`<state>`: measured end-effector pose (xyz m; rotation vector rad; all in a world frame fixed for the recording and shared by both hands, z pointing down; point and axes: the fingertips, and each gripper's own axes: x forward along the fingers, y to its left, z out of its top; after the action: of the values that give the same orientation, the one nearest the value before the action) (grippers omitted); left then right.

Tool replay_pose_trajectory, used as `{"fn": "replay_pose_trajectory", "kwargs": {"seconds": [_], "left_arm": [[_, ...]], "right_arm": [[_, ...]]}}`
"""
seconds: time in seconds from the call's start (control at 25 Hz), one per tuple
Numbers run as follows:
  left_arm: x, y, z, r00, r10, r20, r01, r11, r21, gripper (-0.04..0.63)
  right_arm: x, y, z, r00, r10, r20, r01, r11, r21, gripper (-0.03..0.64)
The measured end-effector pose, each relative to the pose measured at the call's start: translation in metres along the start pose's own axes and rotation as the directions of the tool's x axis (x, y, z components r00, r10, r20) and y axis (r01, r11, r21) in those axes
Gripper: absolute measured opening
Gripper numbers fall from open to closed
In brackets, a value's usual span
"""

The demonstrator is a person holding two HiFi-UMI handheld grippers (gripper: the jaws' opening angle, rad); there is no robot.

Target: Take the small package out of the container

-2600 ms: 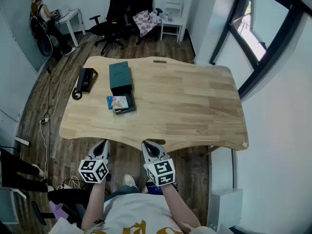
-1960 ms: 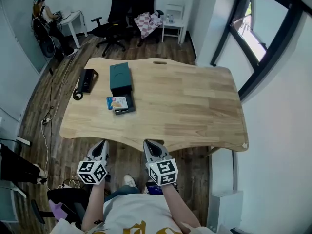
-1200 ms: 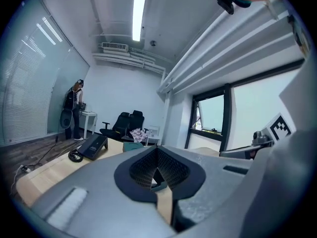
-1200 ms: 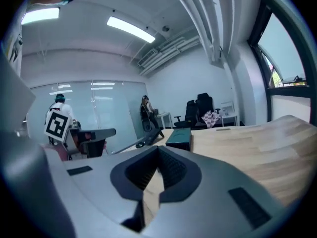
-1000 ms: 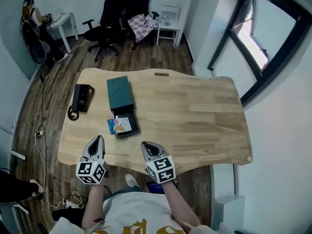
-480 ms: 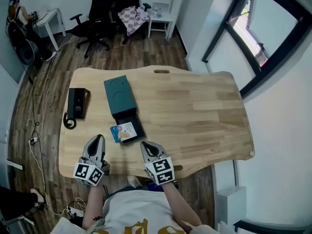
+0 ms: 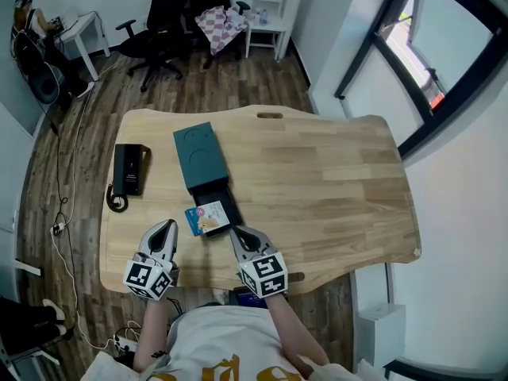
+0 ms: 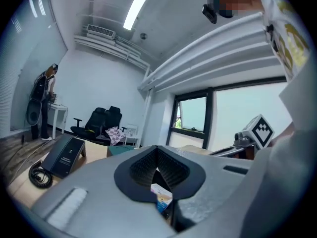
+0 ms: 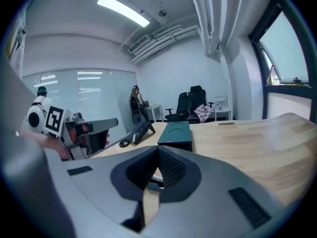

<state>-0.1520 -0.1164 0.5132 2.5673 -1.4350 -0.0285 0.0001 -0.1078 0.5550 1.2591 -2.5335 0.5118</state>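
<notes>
Teal rectangular box (image 7: 200, 153) on the wooden desk (image 7: 333, 181), package not out yet.
Small blue-and-white printed package (image 7: 205, 218) lies in the black tray (image 7: 231, 207) drawn out of the box's near end. Left gripper (image 7: 167, 225) and right gripper (image 7: 236, 232) sit just short of that tray, fingers pressed together, holding nothing. Likely risks: going in unopened shoves the package deeper, or a low grip catches the tray wall and drags the box.

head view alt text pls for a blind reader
The left gripper and right gripper, both shut and empty, hover at the wooden table edge, close to a small package lying on the open tray of a green container.
</notes>
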Motion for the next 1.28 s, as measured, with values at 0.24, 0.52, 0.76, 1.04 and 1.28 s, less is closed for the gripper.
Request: {"fn": "replay_pose_trajectory", "kwargs": {"seconds": [0.24, 0.52, 0.76, 1.04, 1.28], "left_arm": [[0.004, -0.007, 0.001, 0.999, -0.039, -0.004, 0.039, 0.999, -0.008, 0.002], [0.007, -0.004, -0.019, 0.998, -0.017, -0.061, 0.012, 0.997, -0.078, 0.002], [0.015, 0.005, -0.042, 0.992, 0.024, -0.125, -0.033, 0.997, -0.066, 0.003], [0.031, 0.007, -0.083, 0.959, 0.005, -0.284, -0.038, 0.993, -0.111, 0.053], [0.044, 0.012, -0.120, 0.926, -0.018, -0.377, -0.081, 0.966, -0.244, 0.178]], "right_arm": [[0.004, 0.001, 0.001, 1.000, 0.012, -0.017, -0.011, 0.999, 0.035, 0.005], [-0.001, -0.009, -0.006, 0.999, -0.015, -0.053, 0.016, 1.000, 0.010, 0.005], [0.011, -0.016, -0.015, 0.995, 0.004, -0.096, -0.005, 1.000, -0.009, 0.005], [0.019, -0.029, -0.021, 0.994, 0.018, -0.112, -0.017, 1.000, 0.010, 0.005], [0.031, -0.039, -0.022, 0.993, 0.037, -0.108, -0.036, 0.999, 0.016, 0.005]]}}
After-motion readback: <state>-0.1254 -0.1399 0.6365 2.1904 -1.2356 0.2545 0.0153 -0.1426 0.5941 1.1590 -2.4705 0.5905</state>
